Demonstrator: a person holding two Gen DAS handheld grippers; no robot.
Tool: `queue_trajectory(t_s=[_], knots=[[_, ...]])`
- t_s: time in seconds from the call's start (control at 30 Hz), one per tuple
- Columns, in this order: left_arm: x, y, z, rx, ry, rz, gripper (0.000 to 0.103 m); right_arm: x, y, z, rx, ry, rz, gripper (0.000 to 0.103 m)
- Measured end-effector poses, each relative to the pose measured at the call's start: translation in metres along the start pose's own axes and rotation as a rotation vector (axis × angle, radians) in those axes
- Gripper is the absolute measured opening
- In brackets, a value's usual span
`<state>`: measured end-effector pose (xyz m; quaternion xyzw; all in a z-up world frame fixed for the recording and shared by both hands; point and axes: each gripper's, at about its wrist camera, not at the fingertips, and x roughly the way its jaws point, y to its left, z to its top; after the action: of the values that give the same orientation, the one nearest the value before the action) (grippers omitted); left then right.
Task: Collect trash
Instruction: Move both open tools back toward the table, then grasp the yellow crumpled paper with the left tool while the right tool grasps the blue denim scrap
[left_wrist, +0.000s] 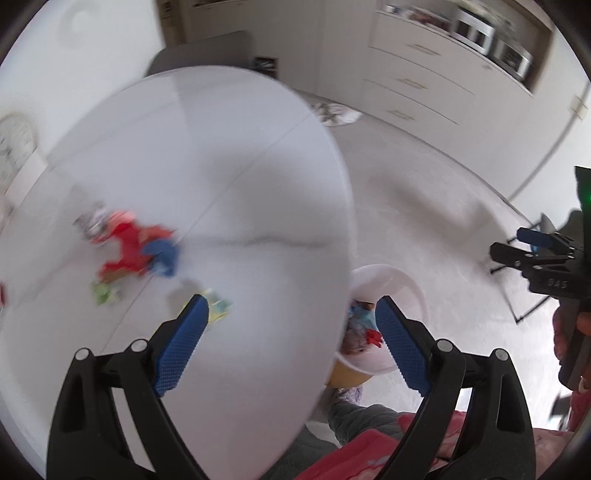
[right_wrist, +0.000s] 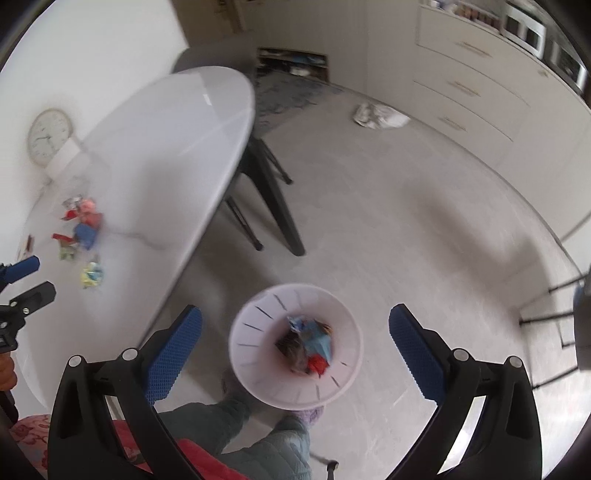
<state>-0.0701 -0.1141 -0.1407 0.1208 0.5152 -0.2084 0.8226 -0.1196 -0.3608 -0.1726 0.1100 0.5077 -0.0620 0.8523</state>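
Crumpled wrappers lie on the round white table (left_wrist: 229, 155): a red and blue pile (left_wrist: 136, 247), a green one (left_wrist: 105, 293) and a yellow-green one (left_wrist: 218, 308). They also show in the right wrist view (right_wrist: 83, 230). A white bin (right_wrist: 295, 343) stands on the floor beside the table and holds several wrappers (right_wrist: 310, 343); its rim shows in the left wrist view (left_wrist: 391, 280). My left gripper (left_wrist: 291, 328) is open and empty above the table's near edge. My right gripper (right_wrist: 295, 328) is open and empty right above the bin.
The table's black legs (right_wrist: 273, 206) stand on the pale floor. White drawers (right_wrist: 465, 88) line the far wall. A crumpled bag (right_wrist: 380, 116) lies on the floor. A clock (right_wrist: 50, 136) leans at the table's far side. The person's legs (right_wrist: 258, 443) are below.
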Motion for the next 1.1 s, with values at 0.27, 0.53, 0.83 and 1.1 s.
queue_trajectory(t_s=[0.27,0.53,0.83,1.1], knots=[[0.012,0.041,-0.017,-0.115,0.046,0.009,0.088,0.005,0.042,0.009,-0.096,0.013,0.017,0.100],[0.050,0.072,-0.023,-0.239,0.111,-0.006,0.088,0.006,0.047,0.004,-0.092,0.033,0.013,0.100],[0.103,0.082,-0.017,-0.275,0.169,0.068,0.070,0.004,0.041,-0.001,-0.060,0.040,-0.004,0.100],[0.120,0.082,-0.020,-0.308,0.192,0.094,0.050,0.003,0.040,-0.002,-0.048,0.036,-0.010,0.100]])
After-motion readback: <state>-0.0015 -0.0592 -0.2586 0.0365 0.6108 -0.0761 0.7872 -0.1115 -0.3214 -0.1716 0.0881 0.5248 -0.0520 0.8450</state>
